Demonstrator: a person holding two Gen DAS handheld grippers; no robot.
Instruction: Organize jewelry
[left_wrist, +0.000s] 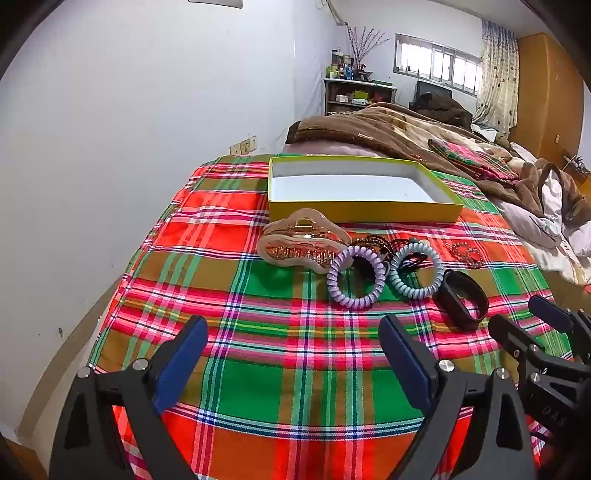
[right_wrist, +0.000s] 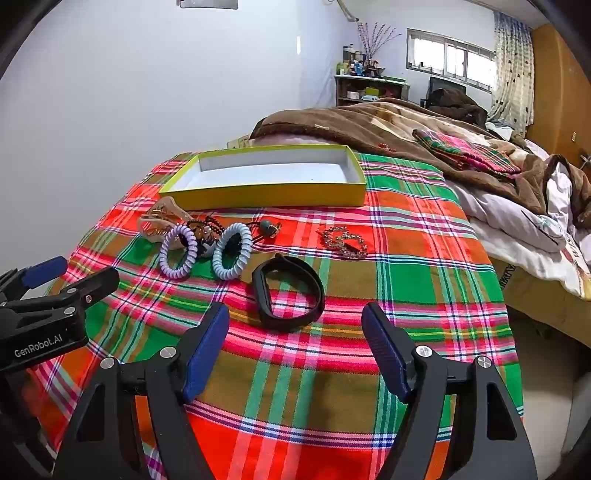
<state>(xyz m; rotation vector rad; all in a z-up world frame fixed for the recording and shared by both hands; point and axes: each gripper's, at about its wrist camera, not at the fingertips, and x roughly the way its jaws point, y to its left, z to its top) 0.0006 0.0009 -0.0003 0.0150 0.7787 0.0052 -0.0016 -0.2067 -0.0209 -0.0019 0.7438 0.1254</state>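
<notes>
I hold both claws spread wide and empty above the plaid cloth (right_wrist: 295, 369): left gripper (left_wrist: 293, 354), right gripper (right_wrist: 295, 339). Ahead of them the yellow box (left_wrist: 362, 212) sits bare; hair claw (left_wrist: 303, 240), coil ties (left_wrist: 356, 277), black band (right_wrist: 288, 291) just beyond my right fingertips, rhinestone piece (right_wrist: 345, 240) all await sorting.

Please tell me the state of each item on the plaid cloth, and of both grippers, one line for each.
Yellow box: open, empty, no lid on it.
Hair claw: lying on the cloth, outside the box.
Purple coil tie: on the cloth.
Blue coil tie: on the cloth.
Black band: on the cloth, fastened into a loop.
Rhinestone clip: on the cloth.
Left gripper: open, holding nothing.
Right gripper: open, holding nothing.
</notes>
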